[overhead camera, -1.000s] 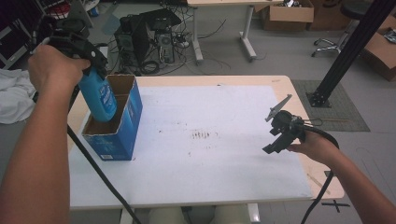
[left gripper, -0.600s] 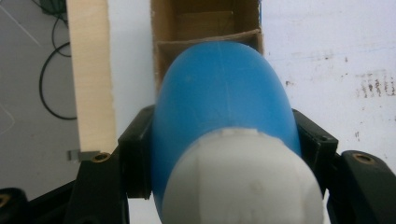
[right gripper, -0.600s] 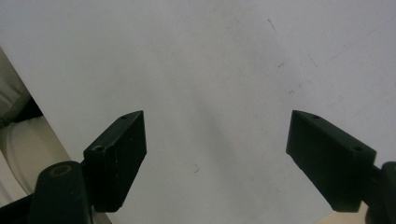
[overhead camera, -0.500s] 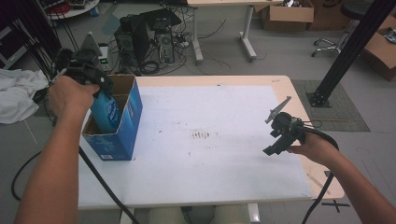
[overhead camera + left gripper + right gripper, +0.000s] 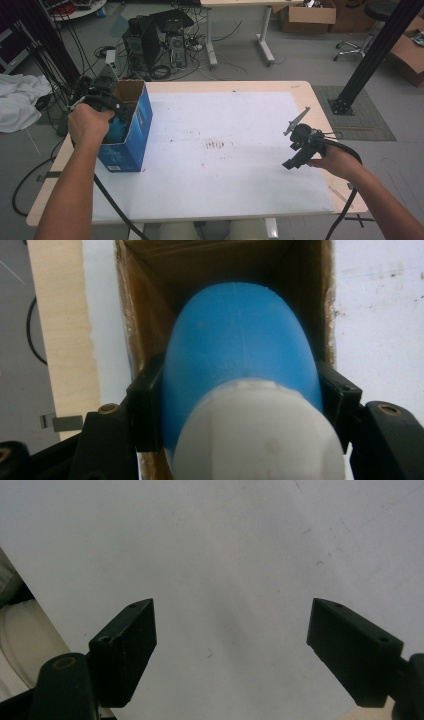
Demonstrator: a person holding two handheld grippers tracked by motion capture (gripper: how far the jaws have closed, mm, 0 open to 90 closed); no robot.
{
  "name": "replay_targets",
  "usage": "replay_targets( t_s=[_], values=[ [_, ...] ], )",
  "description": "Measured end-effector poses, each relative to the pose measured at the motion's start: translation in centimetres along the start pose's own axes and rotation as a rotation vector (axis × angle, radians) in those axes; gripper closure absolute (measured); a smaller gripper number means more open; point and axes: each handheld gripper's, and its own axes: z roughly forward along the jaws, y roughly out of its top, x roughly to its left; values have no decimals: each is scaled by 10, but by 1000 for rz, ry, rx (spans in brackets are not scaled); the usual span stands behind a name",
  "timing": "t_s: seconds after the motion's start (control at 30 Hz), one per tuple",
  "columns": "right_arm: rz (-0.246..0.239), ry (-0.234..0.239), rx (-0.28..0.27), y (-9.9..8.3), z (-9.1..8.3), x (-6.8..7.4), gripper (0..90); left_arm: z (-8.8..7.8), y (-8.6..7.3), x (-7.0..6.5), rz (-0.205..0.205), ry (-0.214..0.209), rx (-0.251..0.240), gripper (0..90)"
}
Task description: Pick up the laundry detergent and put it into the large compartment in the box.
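Lay wide and mostly bare: tabletop (image 5: 310, 95), its white sheet (image 5: 225, 145) reaching from the 9 o'clock side to about 3 o'clock, with wooden margin showing along the 12 and 3 o'clock edges. Left plenty of free room across the centre and at 6 o'clock.

Stood at 9 o'clock near the edge: blue cardboard box (image 5: 131, 140), upright, top open, narrow inside. Left scant clearance between its brown inner walls and the blue bottle (image 5: 240, 340), lowered partway into the opening, white cap (image 5: 260, 435) toward the camera.

Clamped on that bottle's sides: left gripper (image 5: 102, 100), over the box mouth.

Hovered at 4 o'clock, well apart from the box: right gripper (image 5: 300, 145), jaws spread wide and holding nothing, over bare sheet.

Crowded the floor beyond 12 o'clock: computer tower (image 5: 150, 40) and cables.
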Motion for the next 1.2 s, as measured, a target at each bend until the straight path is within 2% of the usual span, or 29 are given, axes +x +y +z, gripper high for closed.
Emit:
replay_targets(
  t_s=[0.23,0.37,0.57,1.0,1.2],
  values=[
    [-10,1,0,4,3,1,198,15,0,-2,23,13,15,379],
    [-7,4,3,4,5,1,198,23,-1,-2,25,1,26,379],
    [-2,7,2,4,6,1,198,31,-2,-1,36,5,39,379],
    [1,10,3,3,8,1,199,33,-2,1,41,-6,26,374],
    [-2,12,4,3,7,2,199,33,-5,4,18,-17,20,369]
  ],
)
